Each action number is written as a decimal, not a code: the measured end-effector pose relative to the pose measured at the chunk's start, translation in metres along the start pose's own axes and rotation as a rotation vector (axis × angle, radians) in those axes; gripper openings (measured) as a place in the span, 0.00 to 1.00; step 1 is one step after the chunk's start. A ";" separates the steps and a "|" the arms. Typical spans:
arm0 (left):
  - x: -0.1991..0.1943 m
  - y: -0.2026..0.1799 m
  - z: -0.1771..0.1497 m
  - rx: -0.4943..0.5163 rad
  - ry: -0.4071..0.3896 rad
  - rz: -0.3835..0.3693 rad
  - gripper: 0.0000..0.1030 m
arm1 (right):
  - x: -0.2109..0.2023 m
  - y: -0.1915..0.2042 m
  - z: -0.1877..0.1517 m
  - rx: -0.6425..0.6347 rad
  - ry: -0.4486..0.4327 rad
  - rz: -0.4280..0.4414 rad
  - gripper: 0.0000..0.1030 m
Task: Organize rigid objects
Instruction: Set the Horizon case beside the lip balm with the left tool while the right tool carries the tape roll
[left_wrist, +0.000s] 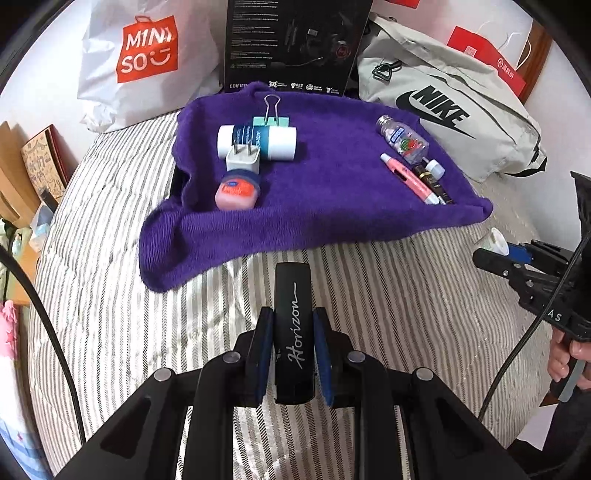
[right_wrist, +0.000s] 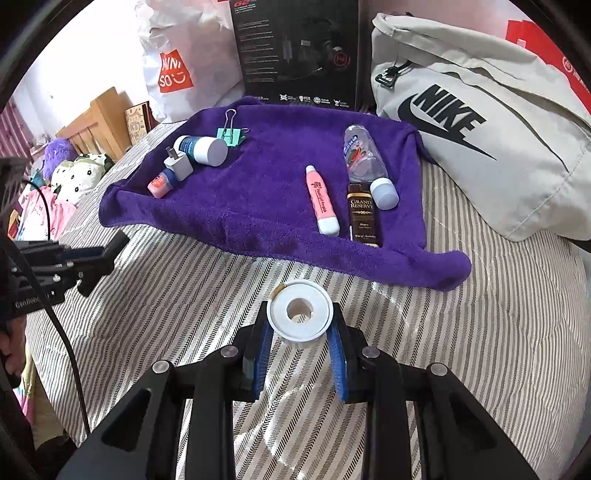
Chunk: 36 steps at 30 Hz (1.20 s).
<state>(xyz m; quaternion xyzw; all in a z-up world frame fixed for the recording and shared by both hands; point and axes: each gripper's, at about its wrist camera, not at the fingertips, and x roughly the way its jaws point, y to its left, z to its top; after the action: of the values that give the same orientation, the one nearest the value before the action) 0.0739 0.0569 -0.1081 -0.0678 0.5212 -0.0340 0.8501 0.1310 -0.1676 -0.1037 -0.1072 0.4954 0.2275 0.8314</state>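
Here, on the grey-and-white striped quilt (left_wrist: 110, 295), two grippers are hovering in front of one crumpled purple towel (left_wrist: 325, 206). The left gripper (left_wrist: 293, 354) is clamping its blue pads tight on a slim black bar lettered "Horizon" (left_wrist: 294, 332), holding it above the quilt just short of the towel's near edge. The right gripper (right_wrist: 300, 341) is pinching a flat white plastic spool with a round hole (right_wrist: 300, 314) between narrowly parted jaws, also over the quilt in front of the towel. Eight things are lying on the towel in two clusters. At the left are four: one mint-green binder clip (left_wrist: 271, 118), one white-and-navy cylinder (left_wrist: 256, 142), one white two-prong plug adapter (left_wrist: 242, 160), one small pink jar with a blue lid (left_wrist: 236, 192), packed so closely that the adapter is covering part of the cylinder's label. At the right are another four: one clear bottle with a red label (right_wrist: 364, 155), one pink tube (right_wrist: 321, 199), one dark brown "Grand Reserve" tube (right_wrist: 362, 216), one small white cap (right_wrist: 384, 194). Behind are sitting one white Miniso bag (left_wrist: 144, 62), one black box (left_wrist: 295, 44) cut off at the top, and one grey Nike bag (right_wrist: 480, 140); its small print is too fine to read.
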 end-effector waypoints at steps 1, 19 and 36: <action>-0.001 -0.001 0.003 0.001 -0.003 0.003 0.20 | -0.001 0.000 0.001 -0.003 -0.001 0.003 0.27; 0.004 -0.003 0.075 0.052 -0.037 0.017 0.20 | -0.007 -0.002 0.057 -0.072 -0.043 0.005 0.27; 0.058 0.004 0.108 0.045 0.049 0.008 0.20 | 0.016 -0.013 0.086 -0.066 -0.028 0.005 0.27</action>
<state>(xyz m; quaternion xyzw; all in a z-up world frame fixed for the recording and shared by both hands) 0.1966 0.0623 -0.1115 -0.0459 0.5412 -0.0439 0.8385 0.2104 -0.1397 -0.0762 -0.1301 0.4762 0.2472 0.8338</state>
